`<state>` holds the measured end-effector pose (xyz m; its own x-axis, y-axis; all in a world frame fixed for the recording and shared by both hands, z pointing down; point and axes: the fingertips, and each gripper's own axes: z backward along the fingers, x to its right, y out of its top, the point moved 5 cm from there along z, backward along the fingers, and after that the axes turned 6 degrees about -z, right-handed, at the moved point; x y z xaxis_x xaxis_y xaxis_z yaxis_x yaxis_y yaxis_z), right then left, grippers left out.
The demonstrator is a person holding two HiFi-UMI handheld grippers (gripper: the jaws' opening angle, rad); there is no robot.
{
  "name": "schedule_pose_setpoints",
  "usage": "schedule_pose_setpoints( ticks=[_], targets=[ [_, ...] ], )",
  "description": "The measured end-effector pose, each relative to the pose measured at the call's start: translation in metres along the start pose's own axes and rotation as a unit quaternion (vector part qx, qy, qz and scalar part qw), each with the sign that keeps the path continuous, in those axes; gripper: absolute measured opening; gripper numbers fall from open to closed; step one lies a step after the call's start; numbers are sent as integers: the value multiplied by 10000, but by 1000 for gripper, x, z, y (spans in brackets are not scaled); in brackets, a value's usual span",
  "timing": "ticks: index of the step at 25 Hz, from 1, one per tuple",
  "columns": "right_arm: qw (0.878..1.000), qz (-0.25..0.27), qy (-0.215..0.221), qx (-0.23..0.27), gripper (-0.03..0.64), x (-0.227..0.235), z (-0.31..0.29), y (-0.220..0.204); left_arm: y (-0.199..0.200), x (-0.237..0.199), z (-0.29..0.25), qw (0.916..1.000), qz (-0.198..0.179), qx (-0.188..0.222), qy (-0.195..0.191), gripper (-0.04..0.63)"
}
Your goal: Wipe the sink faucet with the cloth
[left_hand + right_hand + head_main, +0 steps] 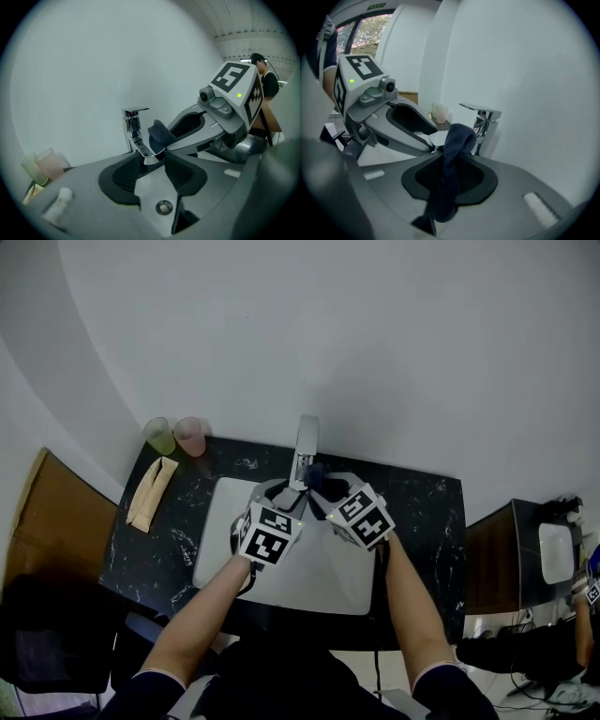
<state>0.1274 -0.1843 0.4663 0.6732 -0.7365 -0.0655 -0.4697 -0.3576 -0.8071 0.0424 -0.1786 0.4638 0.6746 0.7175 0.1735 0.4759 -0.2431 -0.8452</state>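
The chrome faucet (306, 442) stands at the back of the white sink (220, 549). In the left gripper view its spout end (151, 157) sits wedged between my left gripper's (153, 158) tips, which touch it on both sides with the jaws wide. My right gripper (452, 154) is shut on a dark blue cloth (447, 187). The cloth's bunched top lies just in front of the faucet (482, 123) and its tail hangs down between the jaws. Seen from the left gripper, the cloth (161, 133) hovers right beside the spout. Both marker cubes are over the basin in the head view.
A green cup (159, 435) and a pink cup (190, 435) stand at the counter's back left, with a tan folded item (150, 491) beside them. The black marble counter (422, 521) surrounds the basin. The drain (163, 206) lies below my left jaws. A person (265, 79) stands far right.
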Motion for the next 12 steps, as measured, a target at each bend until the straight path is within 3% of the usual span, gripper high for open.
schedule_pose_setpoints(
  ticks=[12],
  targets=[
    [9999,-30,-87,104,81,-28,25,1,-6,-3,3,9997,-102,-3,-201,153]
  ],
)
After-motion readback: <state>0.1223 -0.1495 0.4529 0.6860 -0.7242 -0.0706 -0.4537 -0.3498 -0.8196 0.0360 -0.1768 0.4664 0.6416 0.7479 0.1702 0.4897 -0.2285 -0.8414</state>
